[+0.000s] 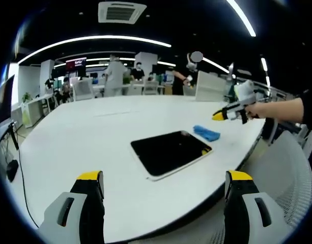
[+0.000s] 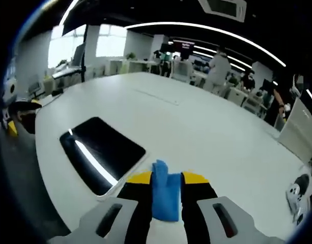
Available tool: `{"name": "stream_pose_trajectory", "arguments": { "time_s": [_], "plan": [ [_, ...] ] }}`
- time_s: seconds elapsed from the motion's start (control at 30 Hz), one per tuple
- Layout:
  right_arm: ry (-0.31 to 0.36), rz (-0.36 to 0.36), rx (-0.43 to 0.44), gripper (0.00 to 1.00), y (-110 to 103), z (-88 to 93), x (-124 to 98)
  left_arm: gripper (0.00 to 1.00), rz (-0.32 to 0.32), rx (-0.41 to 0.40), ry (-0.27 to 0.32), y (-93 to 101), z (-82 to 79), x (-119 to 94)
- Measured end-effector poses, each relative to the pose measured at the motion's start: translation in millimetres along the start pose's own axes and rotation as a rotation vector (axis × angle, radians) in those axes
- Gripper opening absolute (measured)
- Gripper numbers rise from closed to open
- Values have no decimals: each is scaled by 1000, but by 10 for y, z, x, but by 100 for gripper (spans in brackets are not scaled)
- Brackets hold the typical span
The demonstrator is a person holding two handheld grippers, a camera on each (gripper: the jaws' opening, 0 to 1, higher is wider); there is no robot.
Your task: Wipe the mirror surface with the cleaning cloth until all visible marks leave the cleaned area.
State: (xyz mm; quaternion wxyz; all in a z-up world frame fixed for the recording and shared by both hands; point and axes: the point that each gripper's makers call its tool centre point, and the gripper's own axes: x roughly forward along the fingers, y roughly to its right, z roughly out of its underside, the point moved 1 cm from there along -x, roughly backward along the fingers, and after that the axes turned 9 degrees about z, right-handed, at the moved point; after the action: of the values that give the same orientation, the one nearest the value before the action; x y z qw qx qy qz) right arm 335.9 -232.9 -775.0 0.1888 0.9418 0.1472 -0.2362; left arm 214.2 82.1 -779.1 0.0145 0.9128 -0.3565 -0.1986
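Mirror [image 1: 170, 151]: flat rectangular panel with rounded corners and a thin pale frame, lying face up near the table edge. Its glass reads almost black. In the right gripper view the mirror [image 2: 101, 151] carries a bright reflected streak of ceiling light along 1 long side. No marks can be made out at this size.

Cloth [image 1: 206, 133]: small, blue, crumpled, lying on the table just beside the mirror's far corner. In the right gripper view the cloth [image 2: 163, 195] sits between the 2 jaws.

Table [image 1: 94, 132]: large, white, rounded edge.

Left gripper [image 1: 166, 179]: jaws wide apart, grasping nothing, hanging over the near table edge.

Right gripper [image 2: 166, 179]: yellow-tipped jaws either side of the cloth; whether they pinch it I cannot tell. In the left gripper view, the right gripper [image 1: 220, 116] is hand-held above the cloth.
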Motion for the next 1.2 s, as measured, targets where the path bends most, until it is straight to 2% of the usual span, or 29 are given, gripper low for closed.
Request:
{"name": "stream_pose_trajectory", "arguments": {
  "time_s": [0.13,0.23,0.37,0.53,0.67,0.7,0.83,0.9,1.0,1.07,1.2],
  "plan": [
    [7,-13,-6,19,-50,-2,-150,99,8,6,-3,11,-4,6],
    [7,-27,-1,21,-107,12,-264,99,12,18,-30,16,23,13],
    [24,-40,40,28,-195,-7,-396,99,3,18,-29,5,19,0],
    [48,-55,66,35,-325,-19,-575,99,7,77,-59,35,14,8],
    [65,-41,75,34,-403,7,-714,99,9,67,-63,33,26,2],
    [69,-48,102,34,-446,20,-758,99,8,70,-62,33,23,0],
    [62,-39,114,38,-527,111,-870,99,5,85,-69,46,15,-7],
    [27,-22,139,45,-548,211,-937,99,7,93,-73,53,11,-12],
    [44,-5,167,60,-571,255,-1005,99,2,106,-71,56,-3,-20],
    [32,12,184,68,-588,309,-1035,99,6,112,-59,72,-27,-25],
    [17,31,175,76,-645,420,-1048,97,8,101,-76,78,-8,-27]
  ]
}}
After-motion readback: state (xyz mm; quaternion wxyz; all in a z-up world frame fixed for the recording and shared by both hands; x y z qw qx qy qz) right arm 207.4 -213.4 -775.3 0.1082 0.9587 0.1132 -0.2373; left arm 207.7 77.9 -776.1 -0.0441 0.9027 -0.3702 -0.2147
